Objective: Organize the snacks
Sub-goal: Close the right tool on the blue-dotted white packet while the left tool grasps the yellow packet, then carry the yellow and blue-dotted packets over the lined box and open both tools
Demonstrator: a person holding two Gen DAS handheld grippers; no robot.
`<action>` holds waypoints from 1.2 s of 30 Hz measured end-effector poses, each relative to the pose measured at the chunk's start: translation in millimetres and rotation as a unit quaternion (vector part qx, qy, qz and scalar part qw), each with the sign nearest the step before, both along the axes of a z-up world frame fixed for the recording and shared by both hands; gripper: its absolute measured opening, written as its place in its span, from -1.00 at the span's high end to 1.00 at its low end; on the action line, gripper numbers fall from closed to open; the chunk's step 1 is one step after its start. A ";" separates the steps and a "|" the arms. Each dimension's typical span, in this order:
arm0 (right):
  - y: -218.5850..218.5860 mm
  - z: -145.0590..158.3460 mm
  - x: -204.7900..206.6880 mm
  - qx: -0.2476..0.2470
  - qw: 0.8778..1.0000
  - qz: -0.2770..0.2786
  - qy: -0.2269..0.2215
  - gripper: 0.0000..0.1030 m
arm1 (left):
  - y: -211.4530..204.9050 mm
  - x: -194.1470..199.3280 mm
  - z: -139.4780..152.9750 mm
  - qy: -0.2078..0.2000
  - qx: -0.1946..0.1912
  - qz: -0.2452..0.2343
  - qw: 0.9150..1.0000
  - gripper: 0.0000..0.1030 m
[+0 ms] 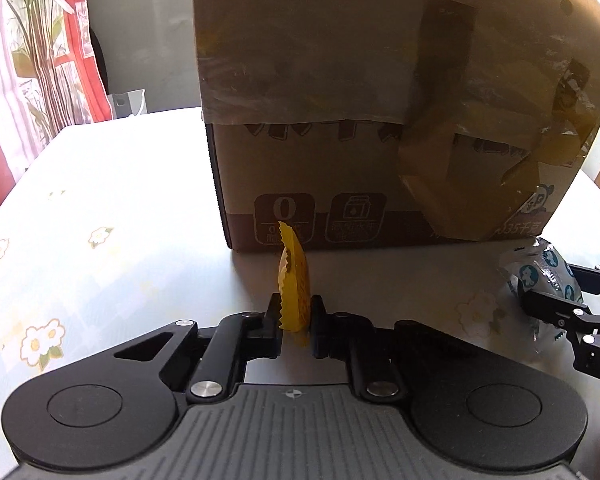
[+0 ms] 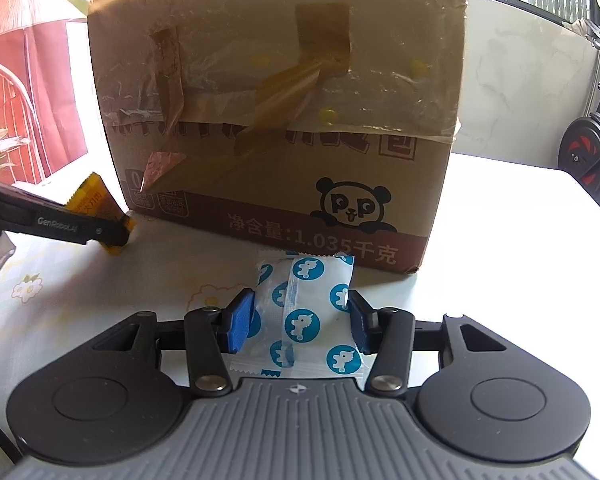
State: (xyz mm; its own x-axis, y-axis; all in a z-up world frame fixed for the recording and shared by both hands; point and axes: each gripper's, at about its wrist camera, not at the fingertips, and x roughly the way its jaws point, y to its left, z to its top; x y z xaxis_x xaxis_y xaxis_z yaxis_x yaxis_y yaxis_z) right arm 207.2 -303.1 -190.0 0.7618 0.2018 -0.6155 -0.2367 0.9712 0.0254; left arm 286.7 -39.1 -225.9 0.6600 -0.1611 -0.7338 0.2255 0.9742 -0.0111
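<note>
Yellow snack pinched in left gripper.

A lived-in home: a tabletop under a daisy-print cloth carries a taped cardboard box, with an exercise bike by the window at 3 o'clock, a red patterned curtain at 10 o'clock and leafy plant stems beside it.

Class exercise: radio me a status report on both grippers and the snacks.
Left gripper shut on yellow packet. Right gripper holding blue-and-white packet. Cardboard box directly ahead.
</note>
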 end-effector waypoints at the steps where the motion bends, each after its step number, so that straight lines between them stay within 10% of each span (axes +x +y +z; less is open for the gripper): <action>1: -0.1 0.1 -0.2 0.000 1.000 0.000 0.000 0.01 | 0.2 -2.9 0.7 -0.001 -0.001 -0.001 1.000 0.73; 18: -16.1 37.8 -27.9 0.052 0.998 0.002 -0.028 0.01 | 5.4 -65.8 59.3 -0.061 -0.052 -0.010 0.997 0.74; 36: -20.7 199.6 31.6 0.096 0.981 0.043 -0.164 0.01 | -41.9 -2.3 198.3 -0.208 -0.029 -0.085 0.974 0.74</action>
